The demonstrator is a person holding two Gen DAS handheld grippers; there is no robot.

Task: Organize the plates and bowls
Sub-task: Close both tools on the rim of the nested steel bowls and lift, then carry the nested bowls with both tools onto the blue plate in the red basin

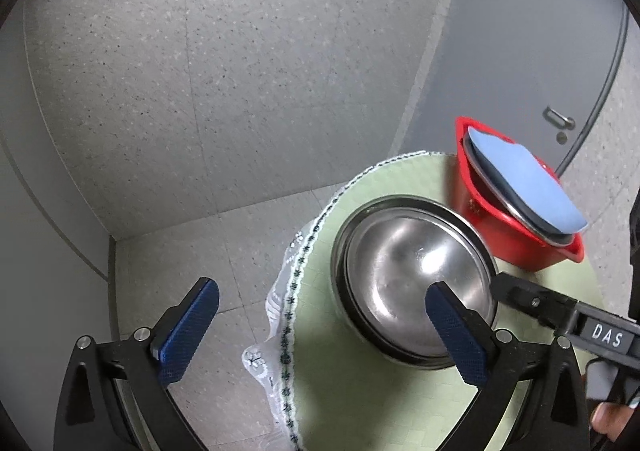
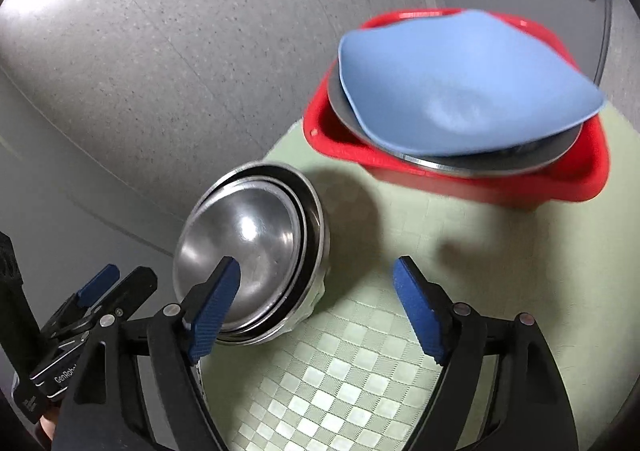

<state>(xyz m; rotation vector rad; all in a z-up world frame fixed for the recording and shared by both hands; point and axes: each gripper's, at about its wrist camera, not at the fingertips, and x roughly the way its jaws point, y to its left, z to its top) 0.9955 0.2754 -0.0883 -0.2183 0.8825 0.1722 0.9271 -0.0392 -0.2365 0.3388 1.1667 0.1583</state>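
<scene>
Both grippers (image 1: 320, 327) (image 2: 316, 275) tilted down, jaws apart.

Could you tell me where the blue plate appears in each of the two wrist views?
Left wrist view: the blue plate is at right of centre, tilted on a metal dish in the red basin.
Right wrist view: the blue plate is at upper right, in the same basin.
Shared landmark: the nested steel bowls.

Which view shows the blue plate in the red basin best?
The right wrist view: the blue square plate fills it nearly face-on, resting on a steel plate inside the red plastic basin. The left wrist view shows it small, edge-on, near the frame's right side.
</scene>
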